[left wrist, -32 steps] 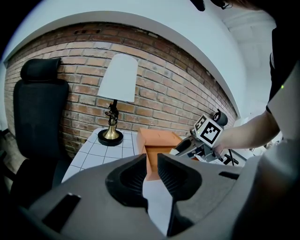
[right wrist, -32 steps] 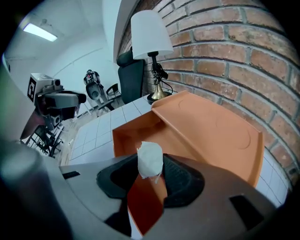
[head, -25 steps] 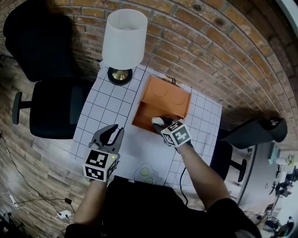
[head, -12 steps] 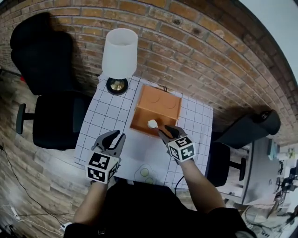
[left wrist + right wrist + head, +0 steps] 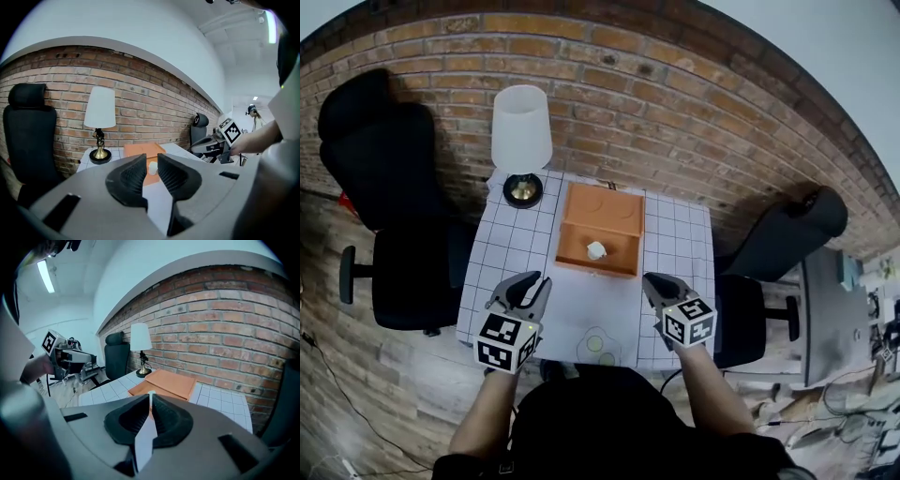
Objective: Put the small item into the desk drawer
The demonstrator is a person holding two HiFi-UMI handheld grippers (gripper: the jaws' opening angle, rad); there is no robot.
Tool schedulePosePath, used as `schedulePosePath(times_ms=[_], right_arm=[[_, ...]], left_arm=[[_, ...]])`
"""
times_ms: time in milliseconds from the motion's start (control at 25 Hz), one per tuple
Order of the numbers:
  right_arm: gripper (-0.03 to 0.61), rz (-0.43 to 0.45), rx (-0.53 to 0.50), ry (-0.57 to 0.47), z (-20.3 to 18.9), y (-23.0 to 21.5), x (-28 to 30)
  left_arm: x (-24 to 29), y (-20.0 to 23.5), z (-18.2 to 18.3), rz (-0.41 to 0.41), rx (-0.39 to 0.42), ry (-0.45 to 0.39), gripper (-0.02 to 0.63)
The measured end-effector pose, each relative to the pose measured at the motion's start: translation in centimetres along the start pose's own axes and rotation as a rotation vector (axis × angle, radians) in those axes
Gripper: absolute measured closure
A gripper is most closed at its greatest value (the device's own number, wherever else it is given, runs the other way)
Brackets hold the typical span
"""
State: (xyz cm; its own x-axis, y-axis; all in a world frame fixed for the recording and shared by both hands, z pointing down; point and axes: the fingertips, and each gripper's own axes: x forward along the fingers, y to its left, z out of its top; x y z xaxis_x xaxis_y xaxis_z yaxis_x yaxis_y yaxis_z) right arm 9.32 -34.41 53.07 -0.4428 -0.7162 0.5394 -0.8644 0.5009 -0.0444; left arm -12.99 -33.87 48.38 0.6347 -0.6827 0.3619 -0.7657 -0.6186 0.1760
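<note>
Open orange drawer (image 5: 623, 246) holds small white item (image 5: 596, 250) | free gridded tabletop (image 5: 581, 302) before drawer | my left gripper (image 5: 530, 281) narrowly parted, empty | my right gripper (image 5: 652, 279) just closed together, empty

Ahead of me runs a red brick wall (image 5: 675, 94), with white plaster above it. Against it stands a small table (image 5: 502, 253) with a white grid top and a white-shaded lamp (image 5: 521, 131). A black office chair (image 5: 389, 187) stands at its left and another chair (image 5: 778, 234) at its right, on a wood-plank floor (image 5: 356, 375). A strip light (image 5: 45, 276) glows overhead.
</note>
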Motion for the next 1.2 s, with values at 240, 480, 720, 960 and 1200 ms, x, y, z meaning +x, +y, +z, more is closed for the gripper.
schedulePosePath(times_ms=[240, 480, 720, 960, 1200], right_arm=[[0.571, 0.005, 0.036, -0.061, 0.9, -0.1, -3.2], [0.575, 0.043, 0.028, -0.120, 2.9, -1.9, -5.6], [0.575, 0.084, 0.024, -0.202, 5.0, -4.2, -9.2], [0.575, 0.139, -0.001, -0.276, 6.6, -5.1, -11.4], [0.575, 0.139, -0.004, -0.377, 9.2, -6.9, -14.3]], left_arm=[[0.1, -2.0, 0.9, -0.028, 0.020, -0.007, 0.535], [1.4, -3.0, 1.5, 0.015, 0.012, 0.000, 0.535], [3.3, -5.1, 3.2, 0.029, 0.057, 0.022, 0.535], [3.3, -5.0, 6.4, 0.082, 0.117, 0.004, 0.535], [2.8, -5.2, 8.7, 0.137, 0.104, -0.036, 0.535]])
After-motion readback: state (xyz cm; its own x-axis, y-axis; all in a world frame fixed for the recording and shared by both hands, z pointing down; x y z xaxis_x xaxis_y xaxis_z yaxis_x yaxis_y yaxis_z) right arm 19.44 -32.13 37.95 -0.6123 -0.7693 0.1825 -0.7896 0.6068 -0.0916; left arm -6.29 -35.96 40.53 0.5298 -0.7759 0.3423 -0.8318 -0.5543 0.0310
